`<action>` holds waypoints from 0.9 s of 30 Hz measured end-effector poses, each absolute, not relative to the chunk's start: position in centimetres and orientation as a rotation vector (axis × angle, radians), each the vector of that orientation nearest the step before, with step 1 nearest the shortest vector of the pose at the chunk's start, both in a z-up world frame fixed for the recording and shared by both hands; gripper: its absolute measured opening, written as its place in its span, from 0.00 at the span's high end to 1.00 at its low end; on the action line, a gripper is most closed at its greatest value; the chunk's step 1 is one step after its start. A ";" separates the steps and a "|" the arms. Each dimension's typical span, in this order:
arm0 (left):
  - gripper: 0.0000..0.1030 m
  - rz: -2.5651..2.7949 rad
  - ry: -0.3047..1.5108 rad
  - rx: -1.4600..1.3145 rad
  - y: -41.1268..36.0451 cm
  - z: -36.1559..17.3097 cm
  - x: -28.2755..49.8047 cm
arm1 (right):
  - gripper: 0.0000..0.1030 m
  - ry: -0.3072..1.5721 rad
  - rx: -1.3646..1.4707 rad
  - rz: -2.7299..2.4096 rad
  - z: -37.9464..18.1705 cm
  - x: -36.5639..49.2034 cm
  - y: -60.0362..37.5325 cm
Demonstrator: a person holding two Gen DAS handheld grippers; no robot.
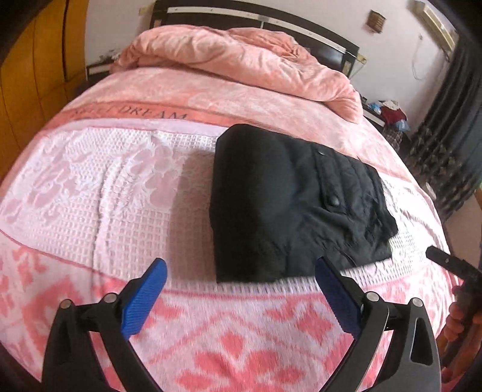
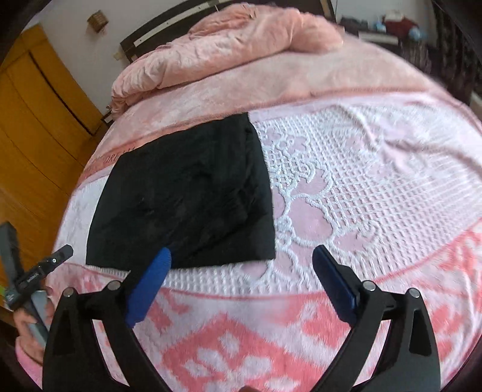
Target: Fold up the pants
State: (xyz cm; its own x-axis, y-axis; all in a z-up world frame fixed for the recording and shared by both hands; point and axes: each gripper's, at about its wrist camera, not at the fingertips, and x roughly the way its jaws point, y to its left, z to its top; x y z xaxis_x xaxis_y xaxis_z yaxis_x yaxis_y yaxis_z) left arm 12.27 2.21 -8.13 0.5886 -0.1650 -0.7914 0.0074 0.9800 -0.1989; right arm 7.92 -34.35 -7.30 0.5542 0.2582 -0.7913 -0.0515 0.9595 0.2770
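Observation:
The black pants [image 1: 289,205] lie folded into a compact rectangle on the pink and white bedspread [image 1: 114,193]. My left gripper [image 1: 241,268] is open and empty, held above the bed's near edge just in front of the pants. In the right wrist view the pants [image 2: 186,196] lie left of centre. My right gripper [image 2: 242,256] is open and empty, near the pants' front right corner. The right gripper shows at the right edge of the left wrist view [image 1: 452,262]. The left gripper shows at the left edge of the right wrist view [image 2: 54,262].
A rumpled pink quilt [image 1: 241,60] is piled at the head of the bed against a dark headboard [image 1: 256,18]. A yellow wardrobe [image 2: 39,126] stands on one side. A cluttered bedside table [image 1: 388,113] and dark curtains [image 1: 452,135] stand on the other.

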 end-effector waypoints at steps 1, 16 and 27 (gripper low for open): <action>0.04 -0.106 0.934 -0.173 2.0 -7.8 11.8 | 0.07 0.965 0.228 0.179 -7.1 7.6 -34.0; 0.04 -0.098 0.868 -0.119 0.4 -4.4 7.2 | 0.06 0.933 0.145 0.124 -3.7 2.7 -30.6; 0.04 -0.111 0.822 -0.095 -0.9 -1.7 4.6 | 0.06 0.907 0.127 0.123 -1.9 1.3 -29.4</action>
